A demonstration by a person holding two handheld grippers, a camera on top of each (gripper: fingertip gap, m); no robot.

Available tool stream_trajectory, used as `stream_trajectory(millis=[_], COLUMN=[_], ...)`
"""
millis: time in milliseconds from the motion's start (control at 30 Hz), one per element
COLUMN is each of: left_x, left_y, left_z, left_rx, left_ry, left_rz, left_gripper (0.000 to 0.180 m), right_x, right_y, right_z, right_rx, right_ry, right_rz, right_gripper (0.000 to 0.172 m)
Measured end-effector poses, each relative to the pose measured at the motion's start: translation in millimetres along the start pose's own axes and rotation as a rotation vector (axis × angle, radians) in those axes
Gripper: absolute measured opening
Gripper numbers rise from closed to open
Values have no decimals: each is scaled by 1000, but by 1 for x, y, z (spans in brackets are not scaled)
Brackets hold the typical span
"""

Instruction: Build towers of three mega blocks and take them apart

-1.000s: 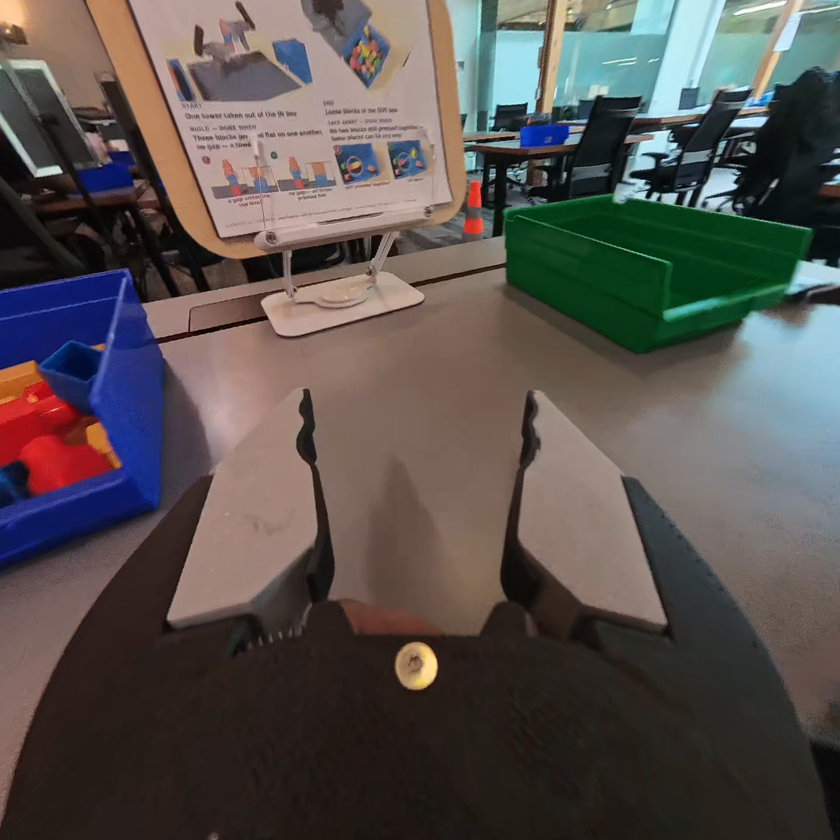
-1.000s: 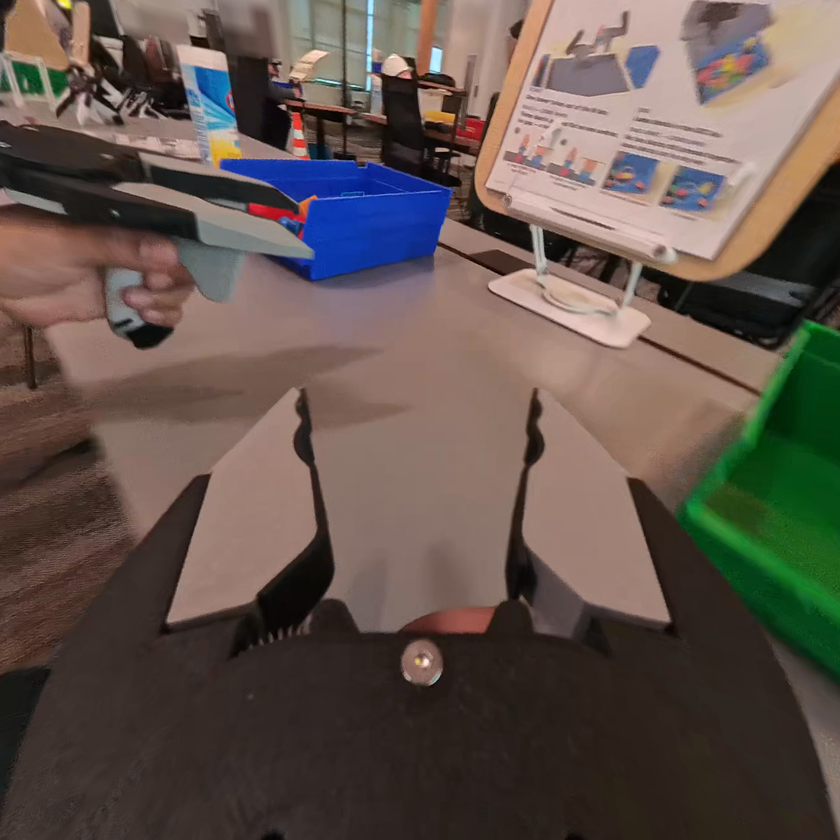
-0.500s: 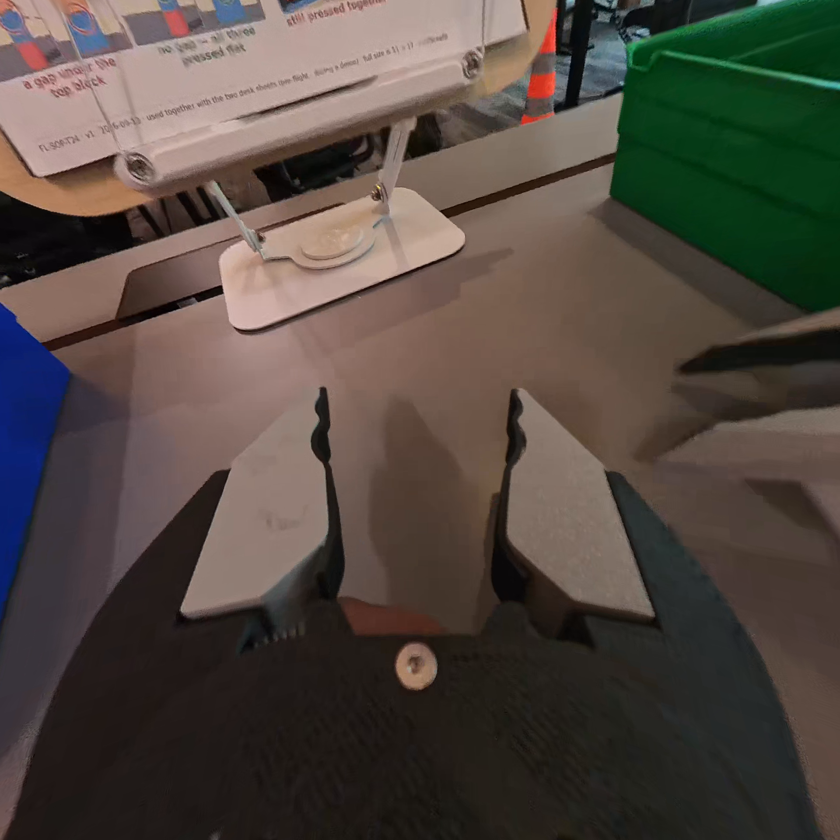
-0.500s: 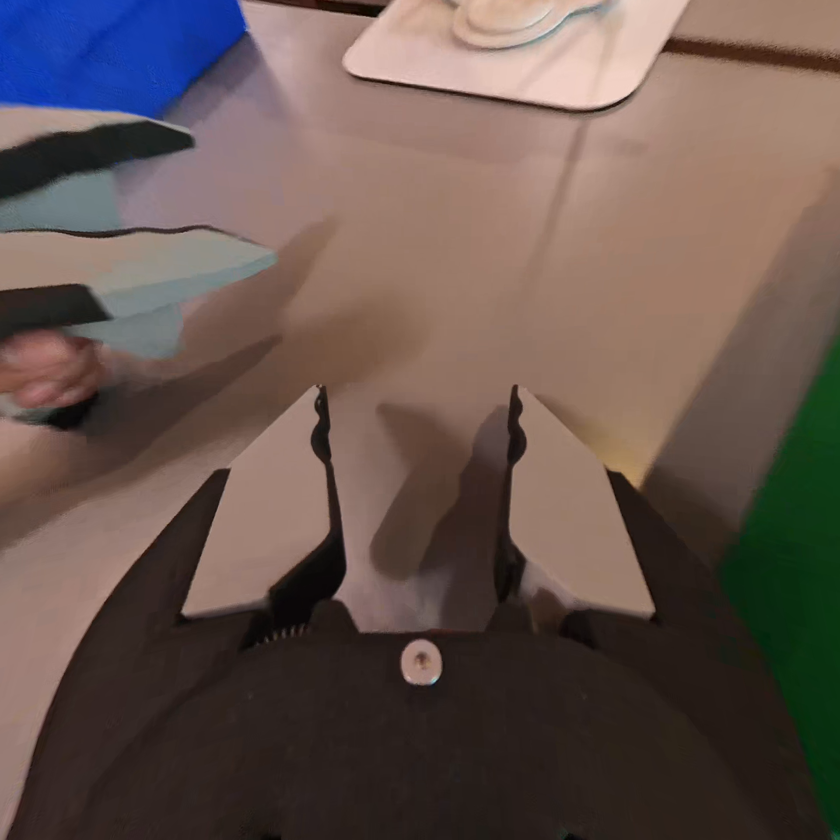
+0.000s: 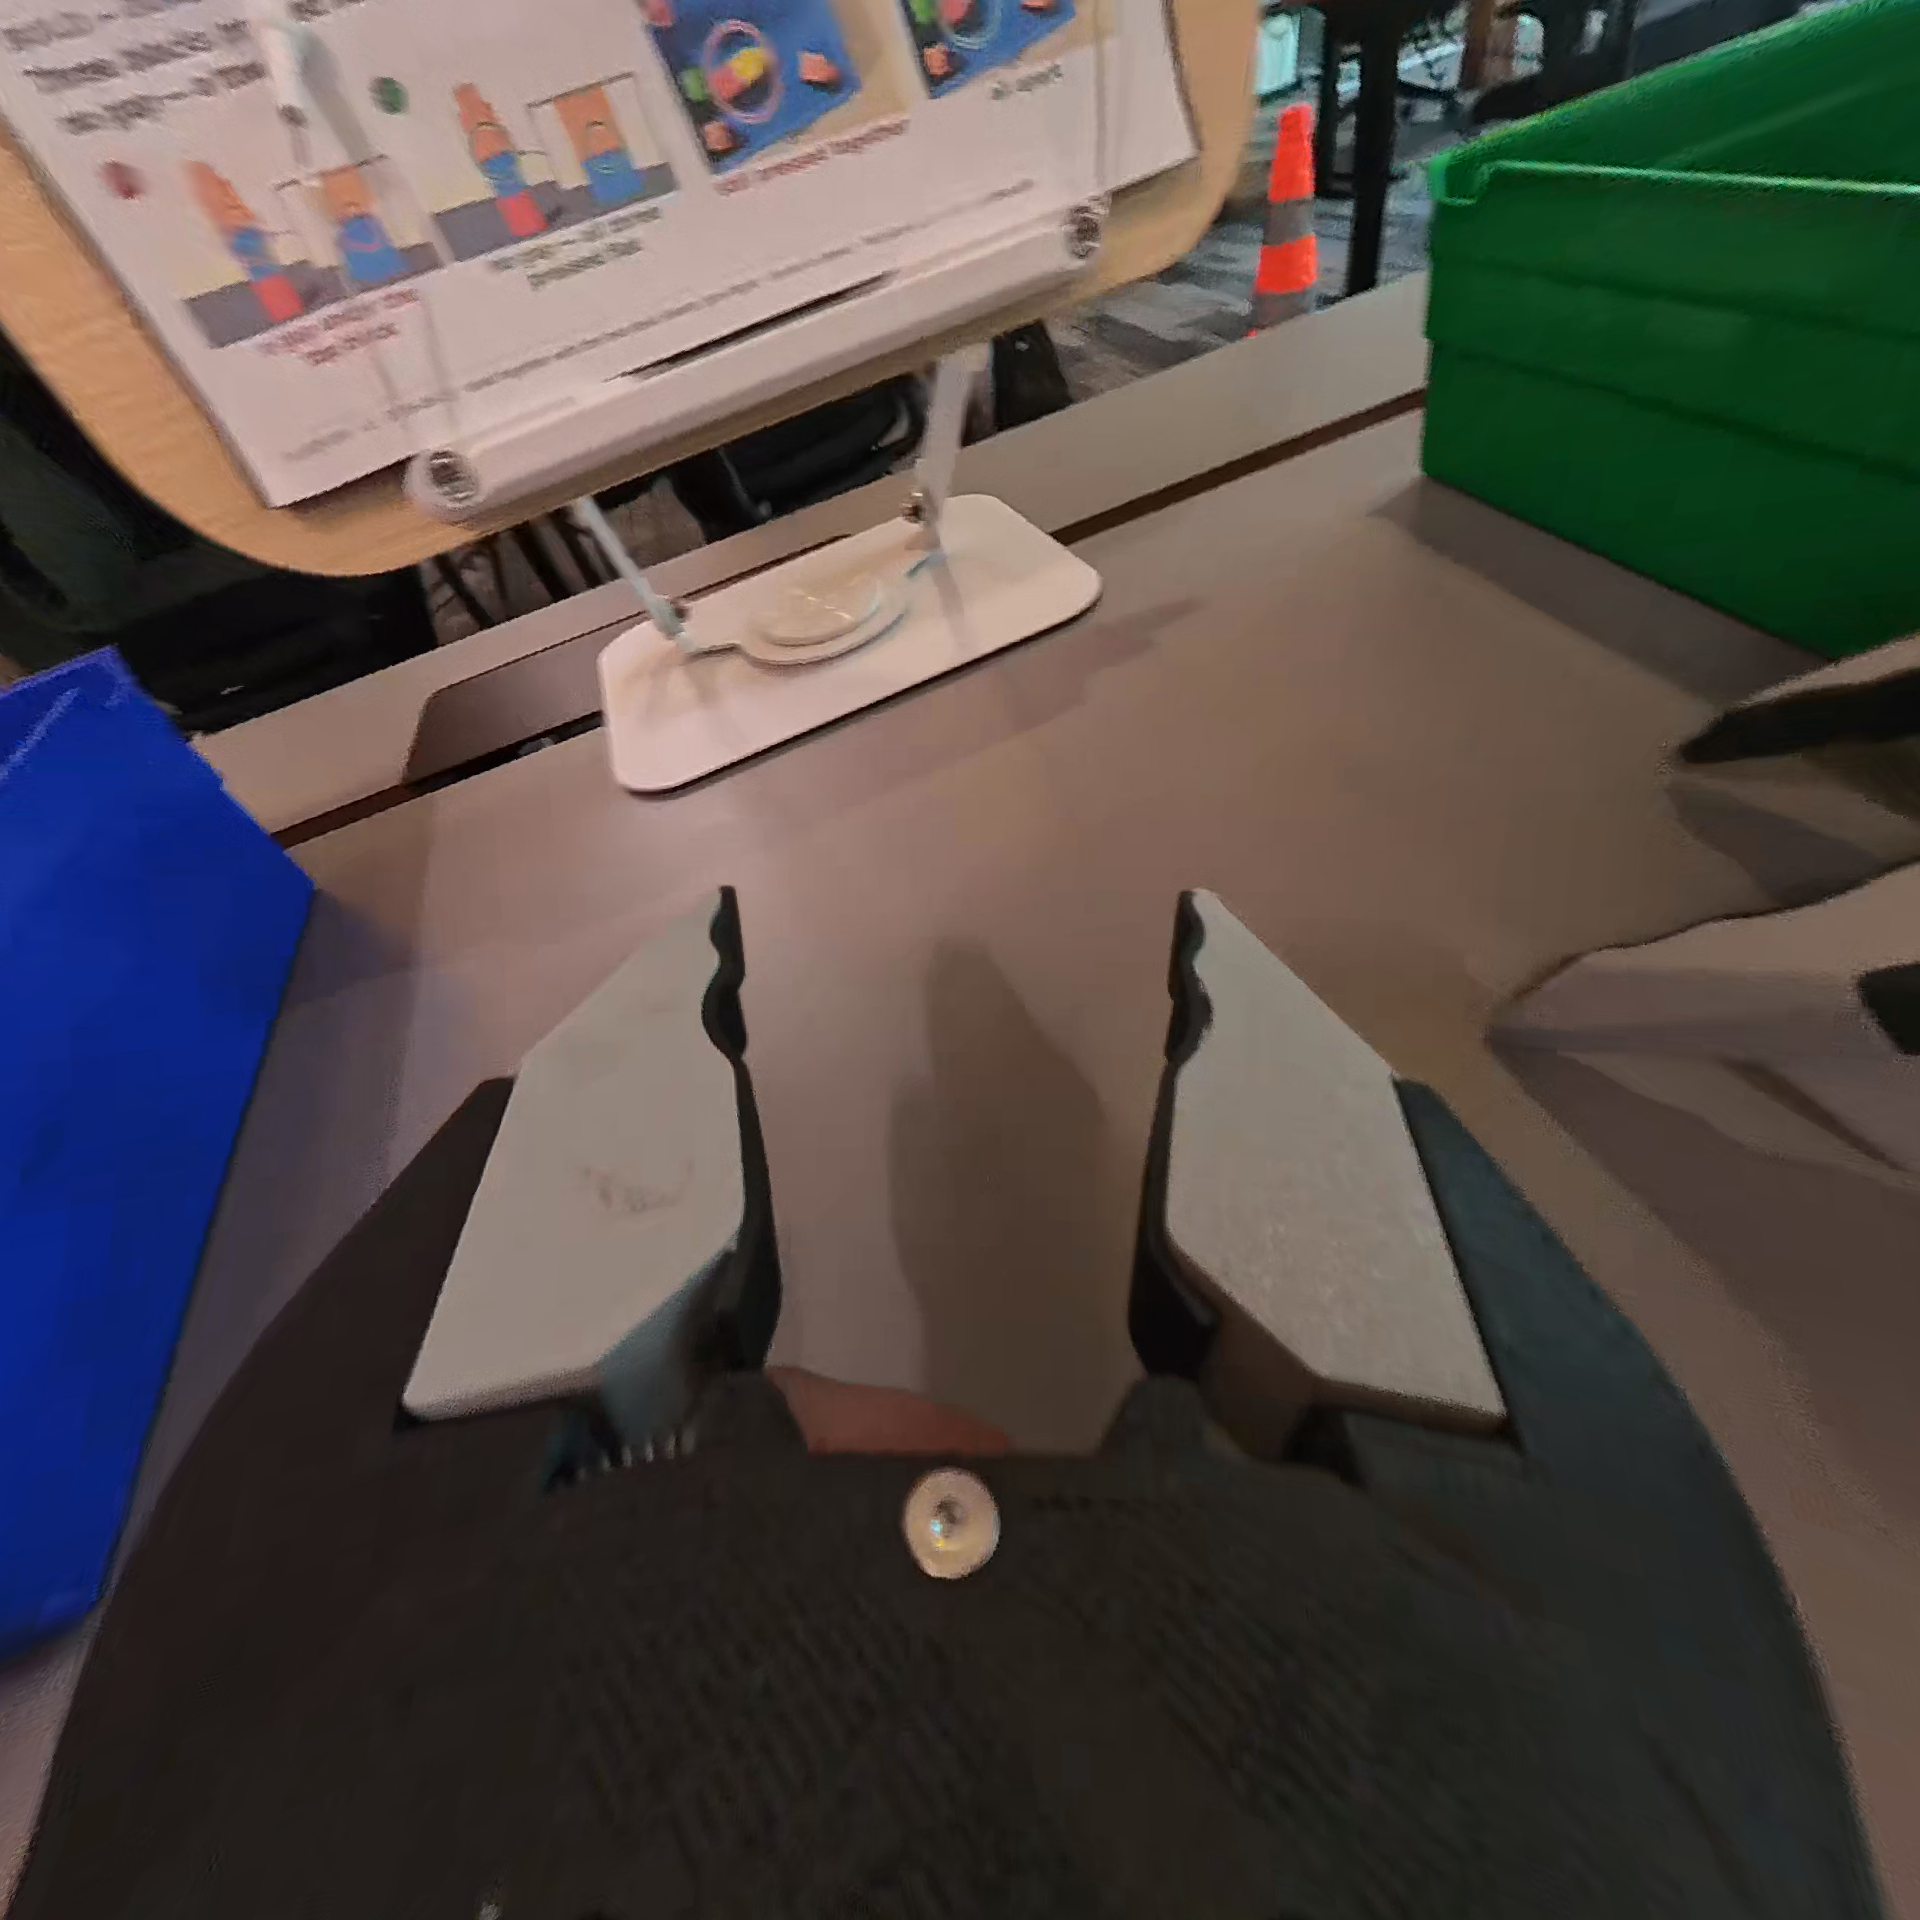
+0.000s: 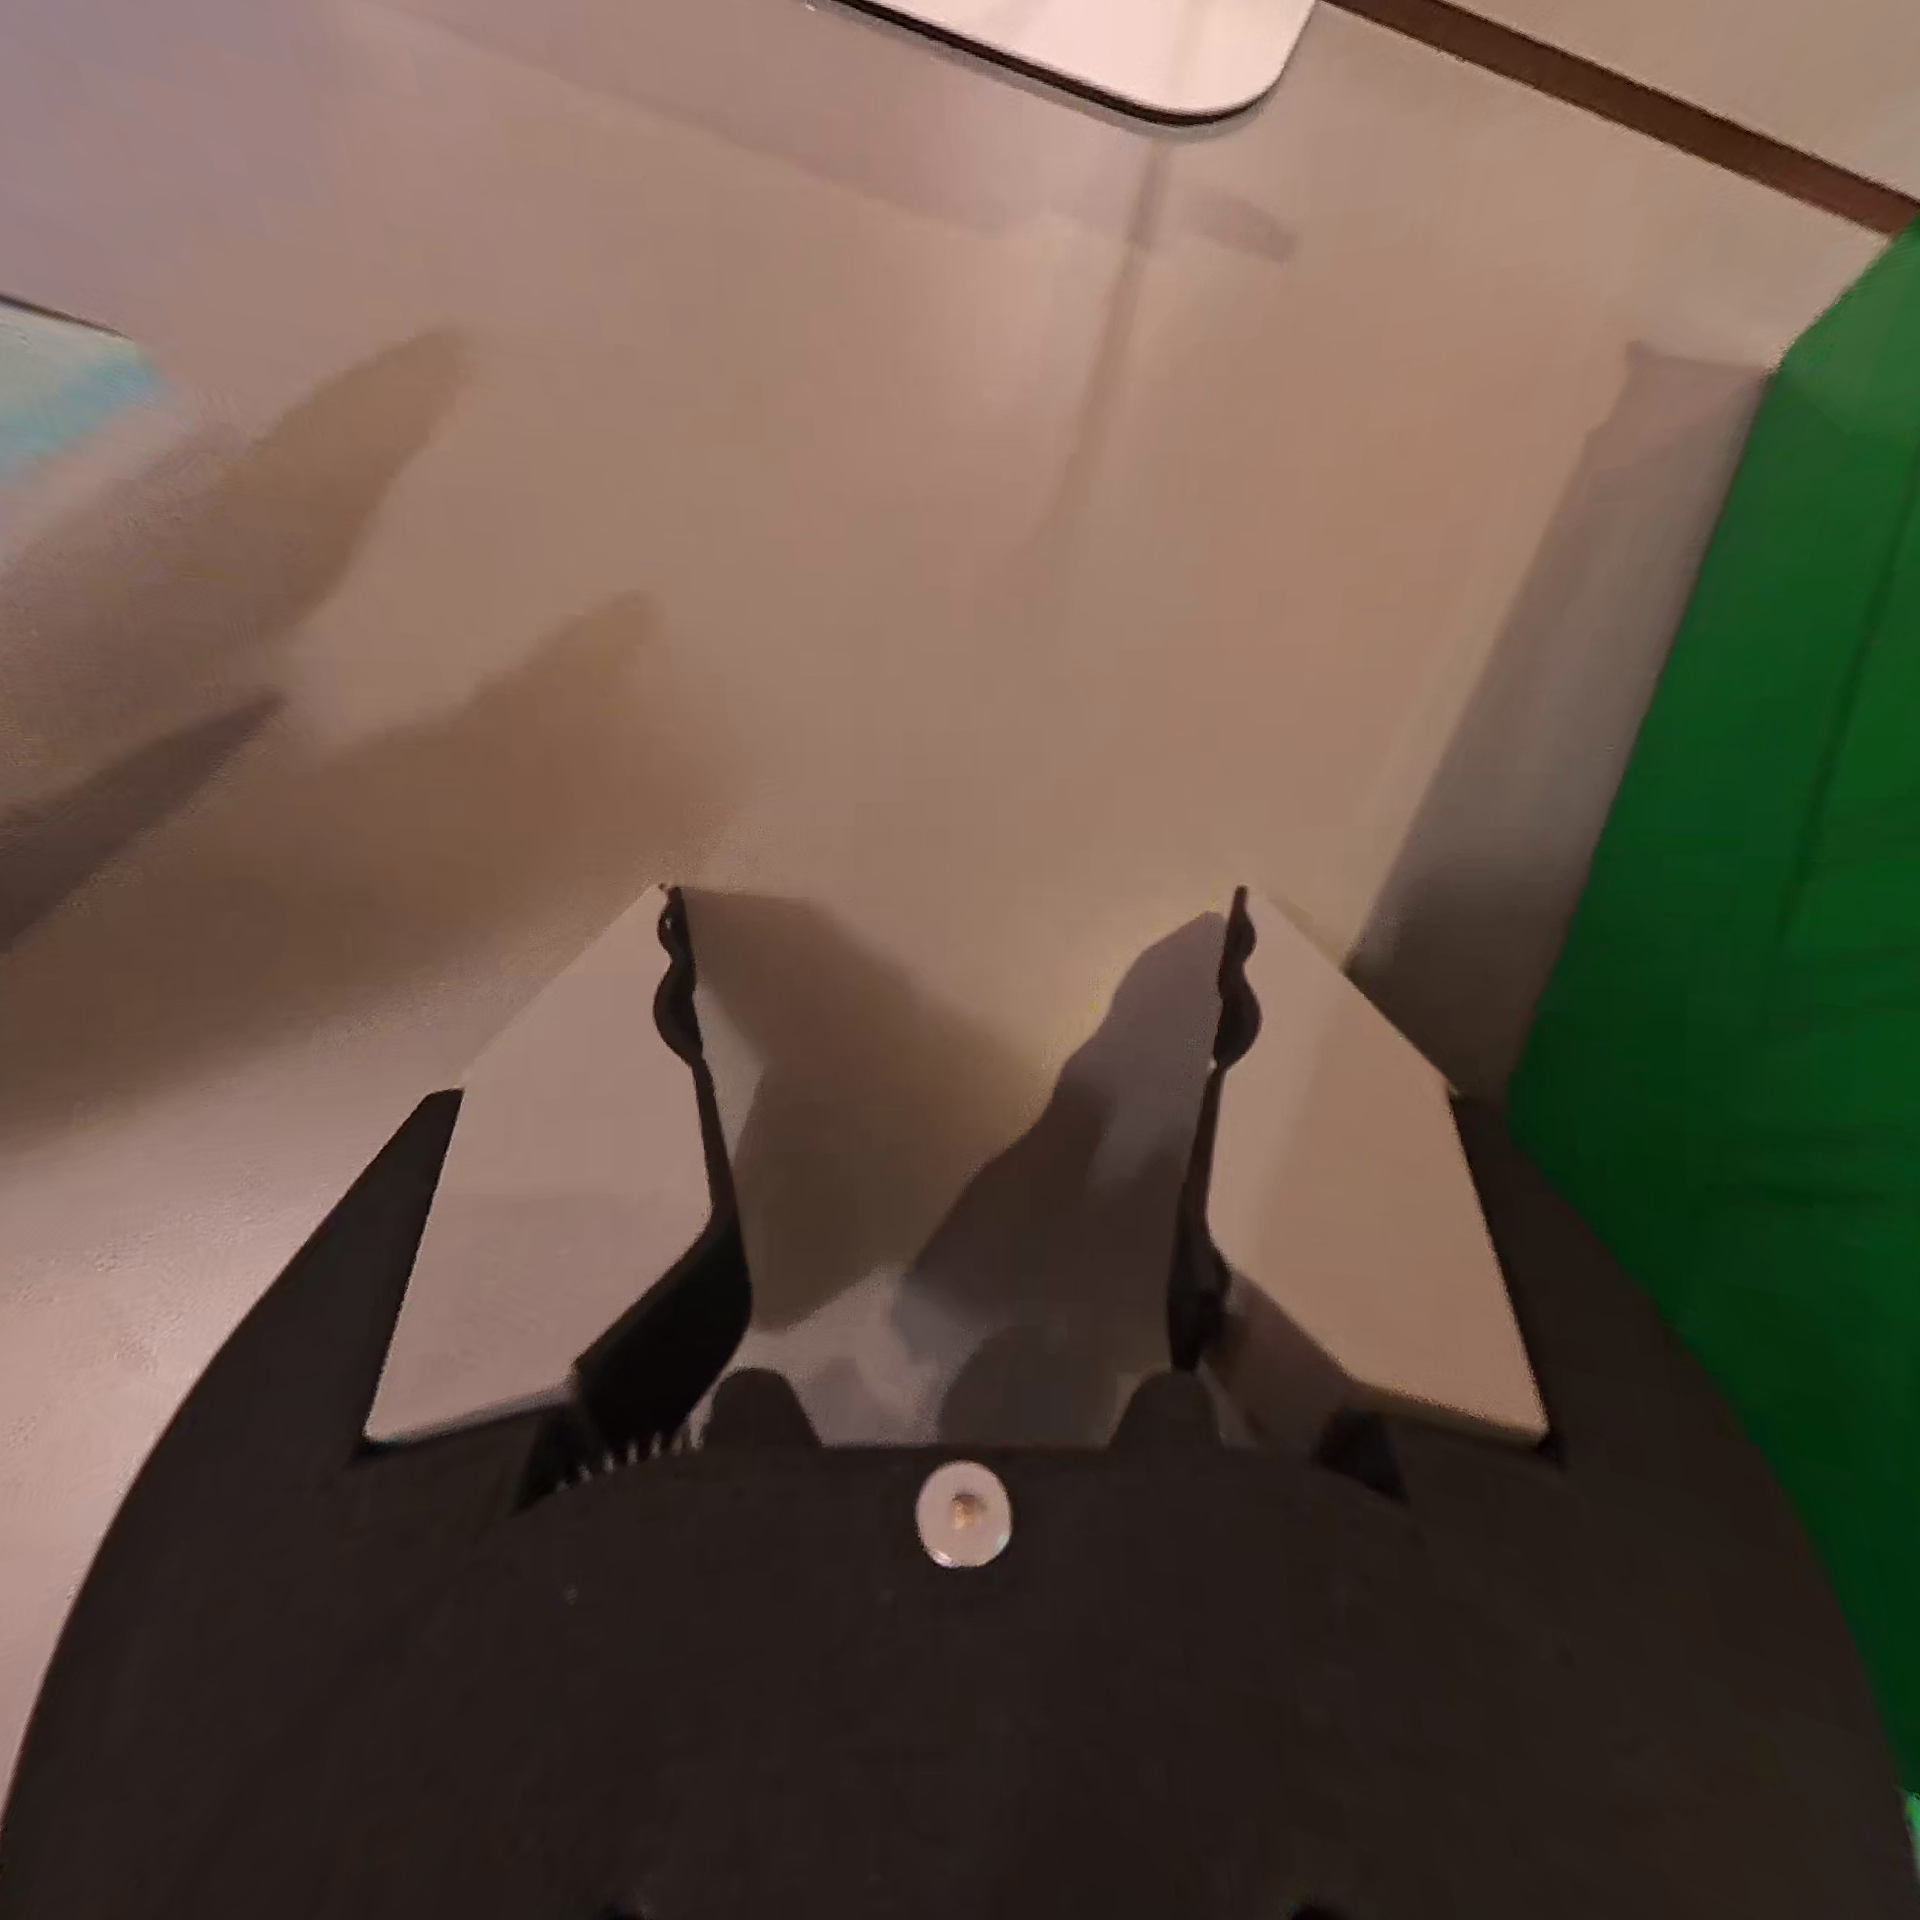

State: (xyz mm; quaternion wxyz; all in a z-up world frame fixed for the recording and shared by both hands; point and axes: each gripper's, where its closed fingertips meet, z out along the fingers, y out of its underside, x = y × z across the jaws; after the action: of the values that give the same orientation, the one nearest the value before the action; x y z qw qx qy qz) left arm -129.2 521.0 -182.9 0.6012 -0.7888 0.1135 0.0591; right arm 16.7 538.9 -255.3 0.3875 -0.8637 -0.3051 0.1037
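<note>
Left hand-held gripper [image 5: 956,914], grey-fingered on a black body, lower centre: jaws spread, nothing between them, above the bare grey-brown tabletop [image 5: 1195,748]. Right hand-held gripper [image 6: 951,914], lower centre of its view: likewise spread and bare. No mega blocks show; blue plastic bin [image 5: 114,1091] at left edge, green plastic bin [image 5: 1683,395] upper right, white-based instruction stand [image 5: 852,644] upper centre.

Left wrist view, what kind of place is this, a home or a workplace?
Most likely an office-style workspace set up for recorded tasks: a grey work table holds an instruction sheet on a stand, a green bin and a blue bin, with an orange traffic cone on the floor behind.
</note>
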Motion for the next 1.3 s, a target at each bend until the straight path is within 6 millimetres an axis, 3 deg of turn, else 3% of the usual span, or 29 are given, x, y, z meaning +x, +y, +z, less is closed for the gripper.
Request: stream_trajectory(millis=[100,167,267,400,533,900,1133,1233,1300], left_x=[-23,-26,-20,-15,-15,-37,-30,-39,-43], left_y=[2,1,5,9,9,8,3,2,3], left_z=[-7,-9,-7,-11,-11,-11,-13,-14,-13], left_rx=[19,36,2,-17,-22,-6,12,28,21], left_ry=[-56,-44,-29,-43,-40,-150,-171,-212,-220], left_rz=[-63,-101,-57,43,27,-35,11,2,6], left_gripper=[80,80,87,94,95,93,95,81,87], right_x=[-3,-11,-29,-32,-32,-31,-31,-31,-31], right_y=[4,5,10,10,10,11,11,11,11], right_z=[0,1,5,5,4,2,3,3,3], right_rx=[-19,-28,-76,-76,-76,-76,-76,-76,-76], right_ry=[-23,-60,-148,-154,-154,-175,-175,-175,-175], right_rz=[41,3,-83,-88,-88,-109,-109,-109,-109], right_gripper=[103,114,156,156,156,156,156,156,156])
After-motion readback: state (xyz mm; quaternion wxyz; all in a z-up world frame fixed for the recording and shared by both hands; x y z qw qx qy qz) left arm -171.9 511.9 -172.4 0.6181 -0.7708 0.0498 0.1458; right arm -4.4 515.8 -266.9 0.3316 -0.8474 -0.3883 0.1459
